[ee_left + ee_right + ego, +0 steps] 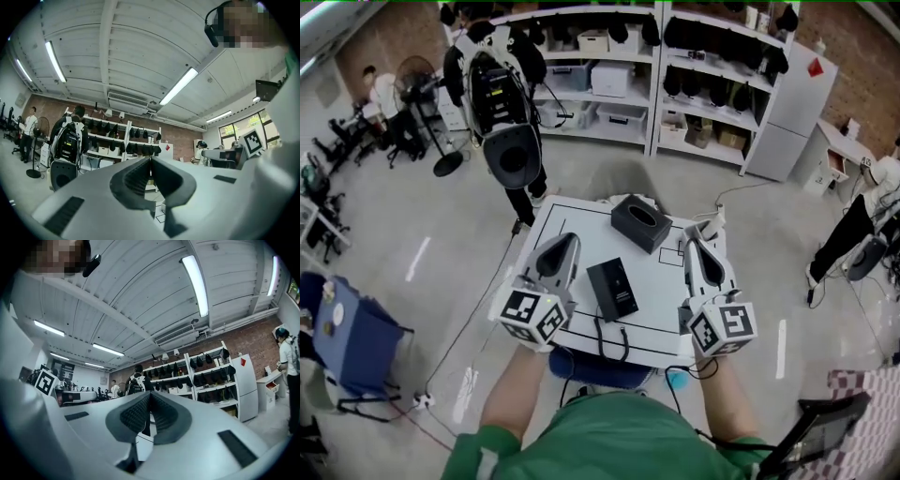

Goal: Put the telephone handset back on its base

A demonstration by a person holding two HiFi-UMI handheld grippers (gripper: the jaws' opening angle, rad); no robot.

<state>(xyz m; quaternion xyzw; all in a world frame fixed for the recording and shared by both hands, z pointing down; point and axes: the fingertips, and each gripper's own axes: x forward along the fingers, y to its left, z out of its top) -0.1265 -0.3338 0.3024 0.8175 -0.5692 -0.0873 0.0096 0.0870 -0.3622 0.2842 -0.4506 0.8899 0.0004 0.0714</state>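
Observation:
A black telephone (612, 289) lies in the middle of a white table (666, 319), its cord (610, 343) looping toward the front edge. I cannot tell the handset from the base in the head view. My left gripper (565, 244) hovers left of the telephone, shut and empty. My right gripper (695, 246) hovers to the telephone's right, also shut and empty. Both are apart from the telephone. In the left gripper view the left gripper (150, 161) points up and across the room, pads together. In the right gripper view the right gripper (150, 397) does the same. Neither gripper view shows the telephone.
A black box (641, 222) sits at the table's back, a white object (710, 225) at its back right corner. A wheeled machine (502, 103) stands beyond the table, before shelves (694, 84). A blue cart (347, 337) is at left, a blue stool (600, 370) under the front edge.

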